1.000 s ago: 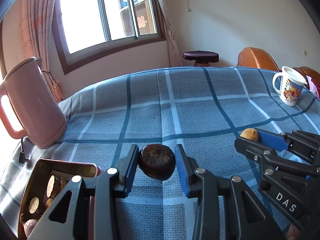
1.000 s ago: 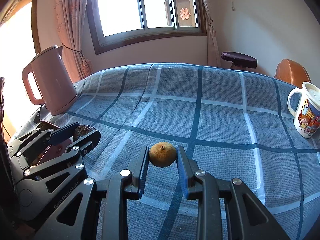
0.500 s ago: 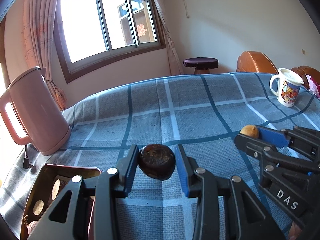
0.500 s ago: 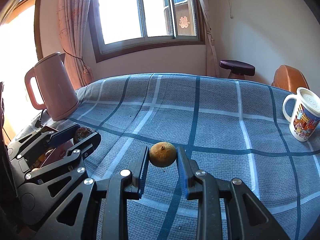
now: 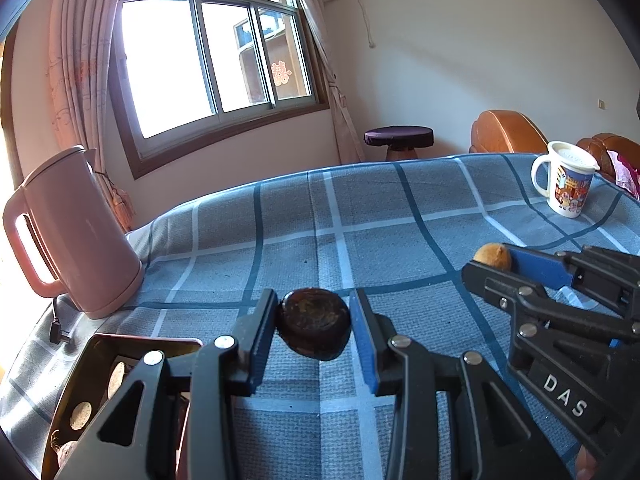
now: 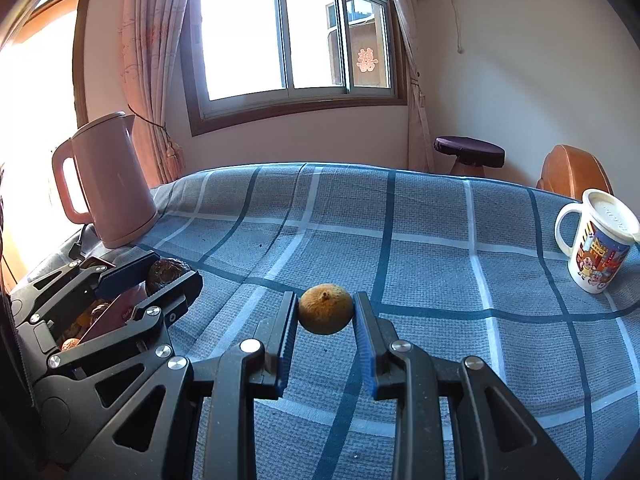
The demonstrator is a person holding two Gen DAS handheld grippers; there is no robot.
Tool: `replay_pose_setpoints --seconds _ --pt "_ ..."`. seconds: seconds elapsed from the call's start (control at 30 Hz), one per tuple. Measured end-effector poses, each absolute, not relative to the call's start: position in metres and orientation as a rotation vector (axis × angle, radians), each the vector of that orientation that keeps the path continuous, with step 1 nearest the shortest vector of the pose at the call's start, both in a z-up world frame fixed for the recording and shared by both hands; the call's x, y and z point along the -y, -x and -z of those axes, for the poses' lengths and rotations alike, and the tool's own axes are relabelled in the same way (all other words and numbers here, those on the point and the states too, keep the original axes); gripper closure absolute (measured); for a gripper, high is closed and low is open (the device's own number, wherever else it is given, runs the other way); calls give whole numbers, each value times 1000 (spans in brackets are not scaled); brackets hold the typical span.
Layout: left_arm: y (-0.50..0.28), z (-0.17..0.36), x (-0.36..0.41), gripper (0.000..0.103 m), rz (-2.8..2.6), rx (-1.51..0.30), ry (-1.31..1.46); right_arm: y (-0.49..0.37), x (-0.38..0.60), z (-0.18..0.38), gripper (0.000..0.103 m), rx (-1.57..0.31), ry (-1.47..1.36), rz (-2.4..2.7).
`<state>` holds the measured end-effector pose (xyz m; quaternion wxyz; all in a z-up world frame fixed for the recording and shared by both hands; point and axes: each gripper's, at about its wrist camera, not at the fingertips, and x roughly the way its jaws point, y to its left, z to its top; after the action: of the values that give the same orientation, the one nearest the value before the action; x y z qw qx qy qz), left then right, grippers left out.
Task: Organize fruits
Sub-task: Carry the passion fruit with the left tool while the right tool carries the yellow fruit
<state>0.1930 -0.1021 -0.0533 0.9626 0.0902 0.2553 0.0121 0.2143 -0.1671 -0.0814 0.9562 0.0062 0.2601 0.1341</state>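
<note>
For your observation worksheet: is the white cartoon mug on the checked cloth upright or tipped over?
Upright. The mug stands on its base on the tablecloth, handle to the side, with a flat lid on top.

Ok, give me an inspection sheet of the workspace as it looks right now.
Surface: checked blue cloth over the table.
Job's things: dark fruit, tan fruit, box with more fruit at the left.
Clutter: pink kettle, lidded mug.
Tongs: left tongs shut on dark fruit; right tongs shut on tan fruit.
Cables: kettle cord, plug lying loose.
Surroundings: window, curtains, stool, wooden chairs.
</note>
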Motion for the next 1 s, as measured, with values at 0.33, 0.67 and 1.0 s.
replay_pose_setpoints --seconds 0.33,0.67,1.0 --pt "-187 51 102 64 -31 -487 -178 -207 165 78 73 -482 6 -257" --pt "-178 47 102 64 -36 -437 -175 -196 160 74 73 -424 43 -238" --pt "-170 44 99 64 -16 -420 -150 -184 161 72 73 -391 47 -229"
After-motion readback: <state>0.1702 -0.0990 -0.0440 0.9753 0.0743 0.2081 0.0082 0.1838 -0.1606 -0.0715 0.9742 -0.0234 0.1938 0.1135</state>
